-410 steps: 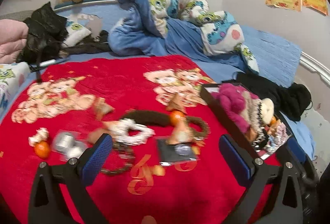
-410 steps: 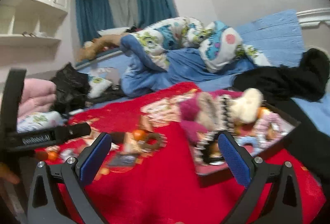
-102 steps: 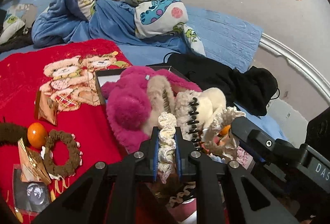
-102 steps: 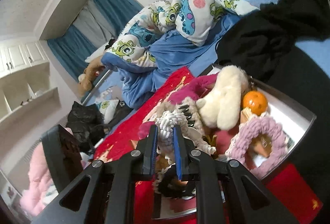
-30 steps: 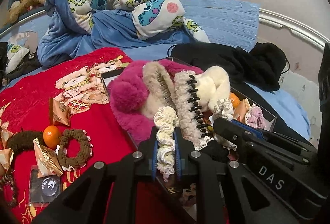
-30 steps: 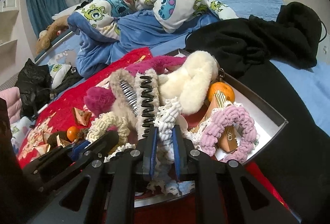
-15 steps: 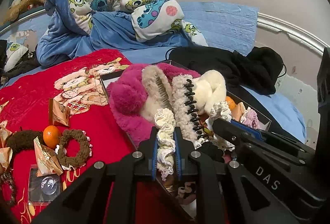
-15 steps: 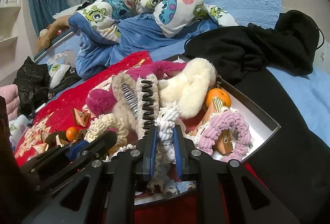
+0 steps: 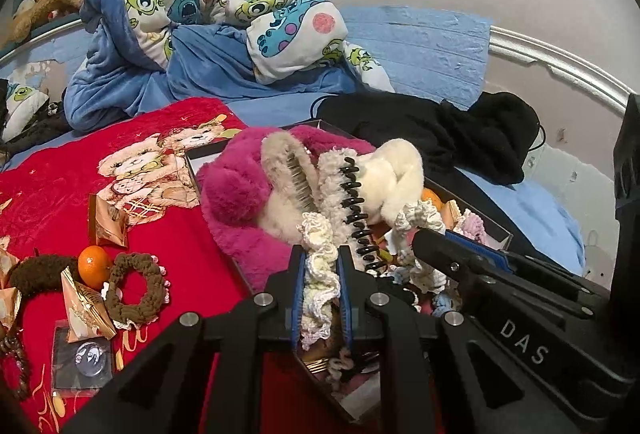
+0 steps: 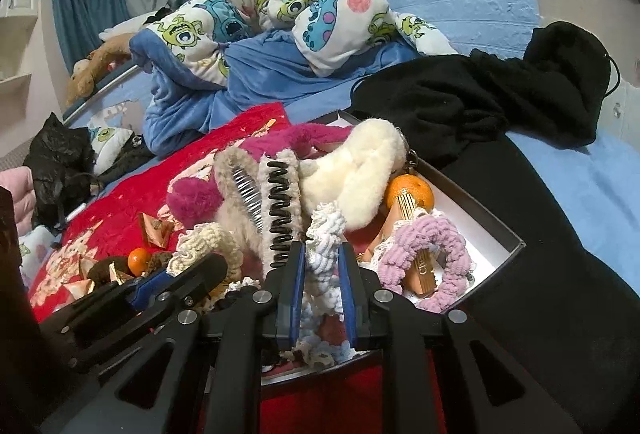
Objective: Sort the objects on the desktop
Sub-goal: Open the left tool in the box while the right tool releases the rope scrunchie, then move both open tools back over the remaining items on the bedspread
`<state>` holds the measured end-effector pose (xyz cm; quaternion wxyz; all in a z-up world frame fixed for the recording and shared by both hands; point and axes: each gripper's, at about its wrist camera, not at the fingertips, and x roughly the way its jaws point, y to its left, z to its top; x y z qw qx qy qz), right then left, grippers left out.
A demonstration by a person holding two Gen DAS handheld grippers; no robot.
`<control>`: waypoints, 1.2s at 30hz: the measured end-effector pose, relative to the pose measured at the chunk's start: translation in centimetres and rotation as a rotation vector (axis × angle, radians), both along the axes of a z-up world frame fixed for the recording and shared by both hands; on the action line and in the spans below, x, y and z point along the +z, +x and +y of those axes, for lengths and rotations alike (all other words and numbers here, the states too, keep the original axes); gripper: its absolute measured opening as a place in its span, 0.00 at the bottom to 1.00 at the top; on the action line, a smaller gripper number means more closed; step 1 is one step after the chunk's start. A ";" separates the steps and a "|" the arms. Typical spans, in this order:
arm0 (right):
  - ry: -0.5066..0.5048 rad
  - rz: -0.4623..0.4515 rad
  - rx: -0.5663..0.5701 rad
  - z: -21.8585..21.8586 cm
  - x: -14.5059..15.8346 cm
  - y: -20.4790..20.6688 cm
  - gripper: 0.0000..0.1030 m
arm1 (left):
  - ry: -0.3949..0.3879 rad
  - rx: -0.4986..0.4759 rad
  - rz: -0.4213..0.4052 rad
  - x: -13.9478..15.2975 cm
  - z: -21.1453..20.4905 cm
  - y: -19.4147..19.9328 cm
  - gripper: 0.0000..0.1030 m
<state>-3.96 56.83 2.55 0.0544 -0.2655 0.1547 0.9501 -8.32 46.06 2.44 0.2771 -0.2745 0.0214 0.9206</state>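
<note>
My left gripper (image 9: pixel 320 266) is shut on a cream crocheted scrunchie (image 9: pixel 319 254) over the near corner of the black box (image 9: pixel 192 162). My right gripper (image 10: pixel 322 258) is shut on a white and pale blue scrunchie (image 10: pixel 326 234) over the same box (image 10: pixel 480 222). The box holds a pink fluffy item (image 9: pixel 236 194), a cream fluffy item (image 10: pixel 352 174), hair claws (image 10: pixel 278 210), an orange (image 10: pixel 410 190) and a lilac scrunchie (image 10: pixel 436 254). Each gripper shows in the other's view, the right one (image 9: pixel 448 246) and the left one (image 10: pixel 188 270).
On the red blanket (image 9: pixel 60 170) left of the box lie a small orange (image 9: pixel 94 260), a brown scrunchie (image 9: pixel 138 286), gold wrapped packets (image 9: pixel 108 220) and a clear packet (image 9: pixel 82 358). Black clothes (image 10: pixel 480 94) and a blue duvet (image 9: pixel 200 46) lie behind.
Both grippers stay shut on their scrunchies over the box. They have shifted only slightly in the last second.
</note>
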 end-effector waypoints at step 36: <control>-0.063 0.062 -0.099 3.3 1.3 3.4 1.00 | 0.025 0.097 -0.013 0.6 -3.2 -0.4 1.00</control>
